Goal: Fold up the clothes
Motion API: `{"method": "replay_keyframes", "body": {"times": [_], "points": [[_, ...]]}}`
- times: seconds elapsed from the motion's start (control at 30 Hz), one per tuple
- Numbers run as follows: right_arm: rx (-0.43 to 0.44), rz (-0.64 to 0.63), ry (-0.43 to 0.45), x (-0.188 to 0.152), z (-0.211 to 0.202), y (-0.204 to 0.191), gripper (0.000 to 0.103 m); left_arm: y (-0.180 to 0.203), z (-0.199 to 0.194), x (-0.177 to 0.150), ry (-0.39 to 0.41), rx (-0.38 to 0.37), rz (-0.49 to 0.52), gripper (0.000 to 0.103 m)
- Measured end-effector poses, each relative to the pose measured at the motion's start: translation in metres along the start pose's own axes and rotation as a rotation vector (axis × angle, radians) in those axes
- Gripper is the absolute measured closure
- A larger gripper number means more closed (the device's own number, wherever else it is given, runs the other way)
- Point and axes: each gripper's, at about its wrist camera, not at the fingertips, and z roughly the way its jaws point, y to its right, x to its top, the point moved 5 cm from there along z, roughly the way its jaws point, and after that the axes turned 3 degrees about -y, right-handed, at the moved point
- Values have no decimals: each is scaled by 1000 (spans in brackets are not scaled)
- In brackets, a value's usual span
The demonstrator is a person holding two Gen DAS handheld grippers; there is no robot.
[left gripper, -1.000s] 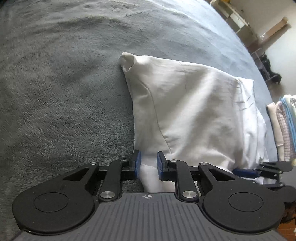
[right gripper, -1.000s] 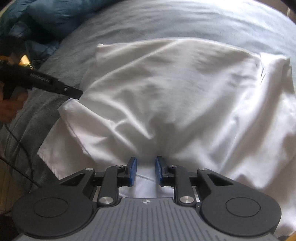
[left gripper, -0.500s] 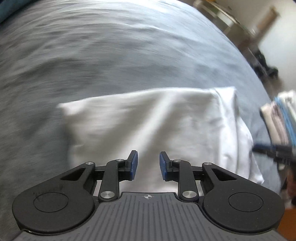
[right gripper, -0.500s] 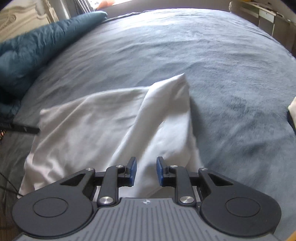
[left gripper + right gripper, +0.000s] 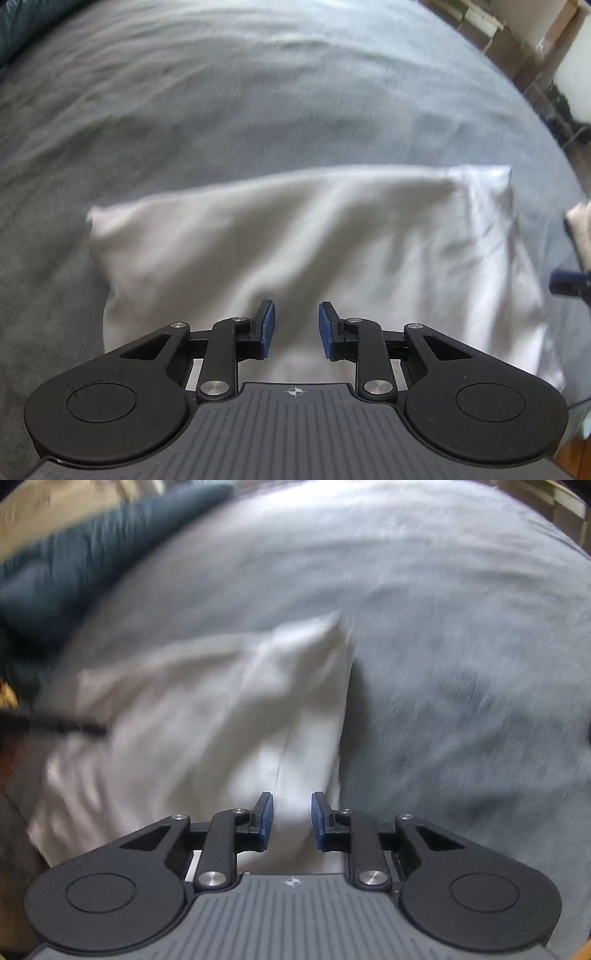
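While both views blur with motion, white garment (image 5: 314,251) lies ahead of left gripper (image 5: 293,330) as folded rectangle on grey bedspread (image 5: 221,110). Since second ago: spread cloth now doubled over. Right gripper (image 5: 288,821) jaws parted, empty; left likewise. Fold likely landed; further fold may remain.

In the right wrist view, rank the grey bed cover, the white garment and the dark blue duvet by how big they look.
1. Grey bed cover, fills most of the frame.
2. White garment, folded in the middle.
3. Dark blue duvet, only partly in view at the upper left and blurred, so its true size is unsure.
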Motion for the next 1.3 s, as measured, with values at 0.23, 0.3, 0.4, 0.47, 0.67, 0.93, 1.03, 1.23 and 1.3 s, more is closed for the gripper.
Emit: {"method": "replay_keyframes", "body": {"times": [0.23, 0.3, 0.4, 0.47, 0.67, 0.93, 1.03, 1.23, 1.3], "points": [[148, 251, 98, 77, 45, 57, 54, 26, 41, 41, 71, 0, 22, 76], [210, 317, 79, 88, 66, 72, 51, 19, 52, 46, 72, 30, 6, 76], [291, 349, 30, 97, 95, 82, 55, 9, 55, 47, 83, 39, -38, 76], [335, 378, 20, 98, 104, 85, 83, 5, 55, 46, 87, 40, -56, 76], [338, 443, 98, 86, 102, 95, 96, -3, 54, 44, 100, 49, -85, 76], [251, 566, 202, 75, 82, 118, 91, -10, 31, 46, 112, 52, -107, 76], [241, 399, 218, 88, 66, 90, 91, -17, 7, 37, 153, 42, -172, 76], [242, 93, 58, 98, 110, 23, 91, -65, 0, 2, 128, 153, -269, 76], [171, 158, 11, 97, 124, 37, 99, -86, 2, -5, 110, 197, -277, 79]]}}
